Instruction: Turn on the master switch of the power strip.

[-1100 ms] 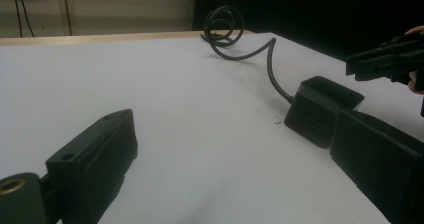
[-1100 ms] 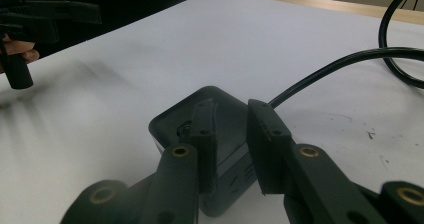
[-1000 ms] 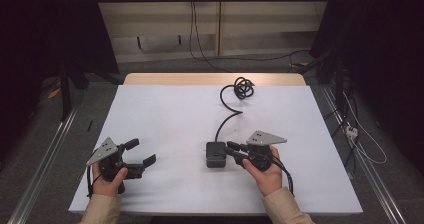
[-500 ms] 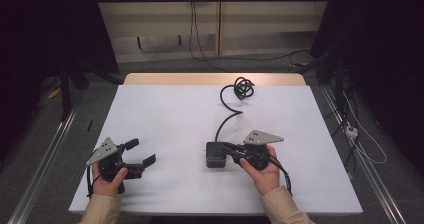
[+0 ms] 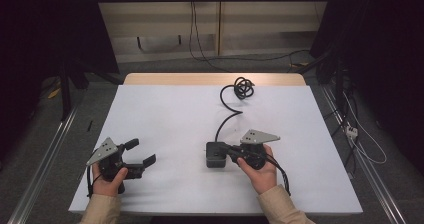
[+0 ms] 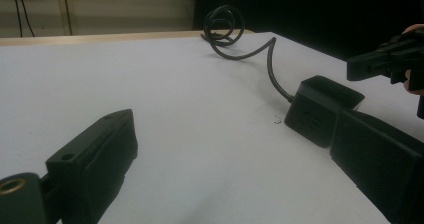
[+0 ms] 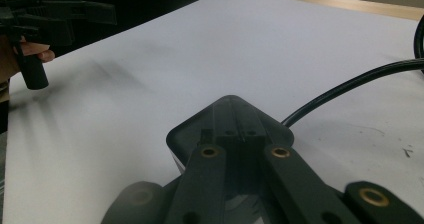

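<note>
Black power cube sits flat on the white counter, in the near half, a bit right of center. Socket face with pin slots shows toward the left claw's camera.

Its black cable exits the far side, snakes toward the far edge, and ends in a loose coil near the far edge, right of center. The coil lies at the line where the white sheet meets the bare wood strip.

Right claw: held in the right hand at the near right, pointing left at the cube. Jaws are nearly pressed together, tips on or over the cube's top right edge. In the right gripper view the 2 jaws converge over the cube's dark top; cannot tell if they actually pinch it or just rest against it.

Left claw: held in the left hand near the near left corner, jaws spread wide, nothing between them. It points right toward the cube, well apart from it. In the left gripper view, 1 jaw is low left, the other low right just in front of the cube.

Grey 3-cornered plate tops the right claw; another tops the left.
</note>
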Demonstrator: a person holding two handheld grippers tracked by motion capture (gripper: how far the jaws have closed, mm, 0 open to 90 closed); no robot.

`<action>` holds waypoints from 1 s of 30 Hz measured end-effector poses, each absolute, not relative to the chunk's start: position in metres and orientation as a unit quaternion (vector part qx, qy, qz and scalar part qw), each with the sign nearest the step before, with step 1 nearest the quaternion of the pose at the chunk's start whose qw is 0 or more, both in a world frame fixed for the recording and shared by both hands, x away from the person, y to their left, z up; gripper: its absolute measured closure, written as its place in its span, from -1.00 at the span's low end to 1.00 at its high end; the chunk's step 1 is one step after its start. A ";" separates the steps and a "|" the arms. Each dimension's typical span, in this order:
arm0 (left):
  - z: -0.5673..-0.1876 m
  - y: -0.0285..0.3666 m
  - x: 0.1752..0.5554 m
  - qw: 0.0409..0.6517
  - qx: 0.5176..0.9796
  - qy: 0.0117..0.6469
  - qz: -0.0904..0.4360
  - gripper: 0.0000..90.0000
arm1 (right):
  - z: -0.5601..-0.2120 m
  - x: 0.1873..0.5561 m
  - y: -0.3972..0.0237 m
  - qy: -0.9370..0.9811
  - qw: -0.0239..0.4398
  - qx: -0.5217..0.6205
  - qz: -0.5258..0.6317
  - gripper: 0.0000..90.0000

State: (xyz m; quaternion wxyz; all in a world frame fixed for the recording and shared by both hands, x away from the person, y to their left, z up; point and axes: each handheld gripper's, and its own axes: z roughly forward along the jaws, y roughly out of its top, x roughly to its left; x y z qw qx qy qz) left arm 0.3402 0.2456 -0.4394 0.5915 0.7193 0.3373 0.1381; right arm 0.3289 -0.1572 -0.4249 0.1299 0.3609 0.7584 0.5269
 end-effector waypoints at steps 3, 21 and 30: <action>-0.439 0.246 0.340 0.592 0.719 0.337 0.138 -0.90 | -0.425 0.329 -0.156 0.761 0.126 0.358 0.526 1.00; -0.440 0.245 0.341 0.591 0.720 0.336 0.140 -0.90 | -0.427 0.328 -0.149 0.768 0.123 0.348 0.523 1.00; -0.440 0.245 0.341 0.591 0.721 0.334 0.140 -0.90 | -0.428 0.328 -0.148 0.769 0.122 0.346 0.524 1.00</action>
